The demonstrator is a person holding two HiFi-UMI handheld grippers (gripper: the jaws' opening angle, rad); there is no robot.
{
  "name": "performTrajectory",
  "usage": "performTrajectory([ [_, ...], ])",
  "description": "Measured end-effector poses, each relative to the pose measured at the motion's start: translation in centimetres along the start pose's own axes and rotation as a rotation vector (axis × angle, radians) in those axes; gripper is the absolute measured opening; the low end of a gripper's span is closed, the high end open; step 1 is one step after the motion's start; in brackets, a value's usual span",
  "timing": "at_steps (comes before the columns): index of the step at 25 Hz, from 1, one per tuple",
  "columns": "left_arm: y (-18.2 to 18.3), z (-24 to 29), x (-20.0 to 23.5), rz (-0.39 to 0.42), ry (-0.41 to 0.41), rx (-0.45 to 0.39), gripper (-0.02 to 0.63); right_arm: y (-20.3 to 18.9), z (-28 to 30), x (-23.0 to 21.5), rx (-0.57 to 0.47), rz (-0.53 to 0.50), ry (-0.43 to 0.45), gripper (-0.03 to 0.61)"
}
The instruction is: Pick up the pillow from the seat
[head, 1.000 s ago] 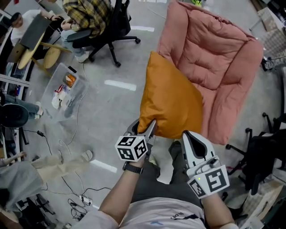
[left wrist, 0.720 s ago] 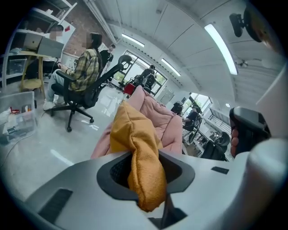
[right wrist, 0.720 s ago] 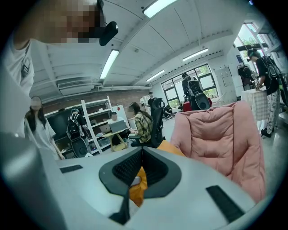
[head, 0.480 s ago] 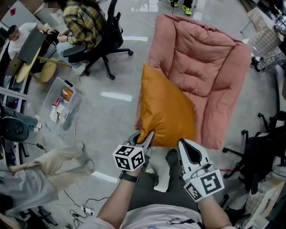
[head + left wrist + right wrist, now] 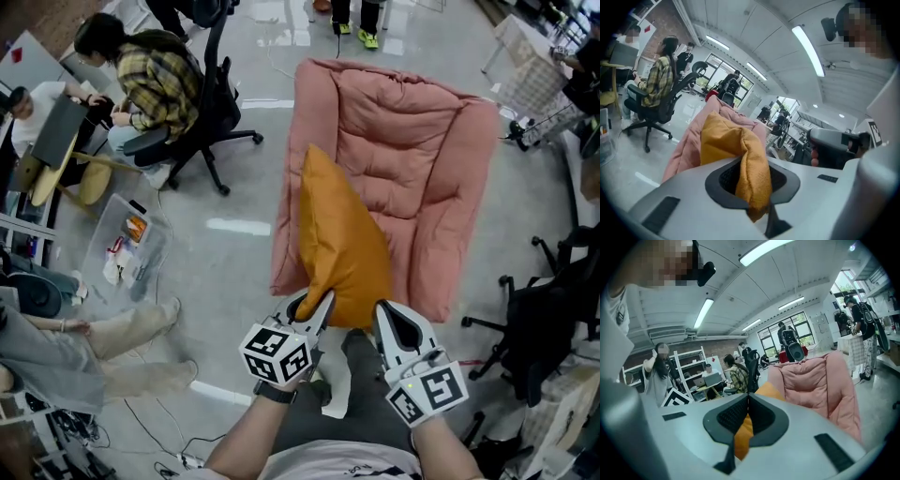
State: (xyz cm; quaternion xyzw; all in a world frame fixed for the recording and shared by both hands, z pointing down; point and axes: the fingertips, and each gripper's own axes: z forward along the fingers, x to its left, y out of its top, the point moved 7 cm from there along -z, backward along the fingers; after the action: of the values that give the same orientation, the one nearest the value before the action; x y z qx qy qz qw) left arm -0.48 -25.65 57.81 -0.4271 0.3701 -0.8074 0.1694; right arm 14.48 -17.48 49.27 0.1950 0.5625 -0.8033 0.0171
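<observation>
Your left claw (image 5: 317, 302) has just been closing and now pinches the lower left corner of the orange pillow (image 5: 342, 239), with fabric bunched between its jaws. Your right claw (image 5: 384, 314) is clamped on the lower right corner. The pillow stands on edge against the pink seat (image 5: 412, 141). The clear bin (image 5: 155, 246) on the floor holds small packets, one of them orange.

Head view: looks steeply down from above, seat (image 5: 403, 159) toward 12 o'clock. Views on left gripper (image 5: 315, 303) and right gripper (image 5: 383, 311): look almost level, close against pillow (image 5: 342, 244). Shared by all: pillow, seat.
</observation>
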Motion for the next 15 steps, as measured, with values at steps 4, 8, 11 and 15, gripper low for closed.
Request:
performTrajectory([
  [4, 3.1, 0.4, -3.5, 0.03, -0.043, -0.018, 0.066, 2.3, -1.0, -1.1, -0.032, 0.007, -0.02, 0.015],
  [8, 6.1, 0.3, -6.7, 0.056, -0.063, -0.026, 0.057, 4.7, -2.0, -2.1, -0.056, 0.001, -0.036, 0.015],
  [11, 8.1, -0.2, -8.8, 0.073, -0.063, -0.029, 0.051, 6.5, -2.9, -2.6, -0.086, 0.001, -0.039, 0.015],
  [15, 9.8, -2.2, -10.9, 0.08, -0.071, -0.037, 0.048, 8.1, -4.3, -2.0, -0.121, -0.003, -0.036, 0.015],
])
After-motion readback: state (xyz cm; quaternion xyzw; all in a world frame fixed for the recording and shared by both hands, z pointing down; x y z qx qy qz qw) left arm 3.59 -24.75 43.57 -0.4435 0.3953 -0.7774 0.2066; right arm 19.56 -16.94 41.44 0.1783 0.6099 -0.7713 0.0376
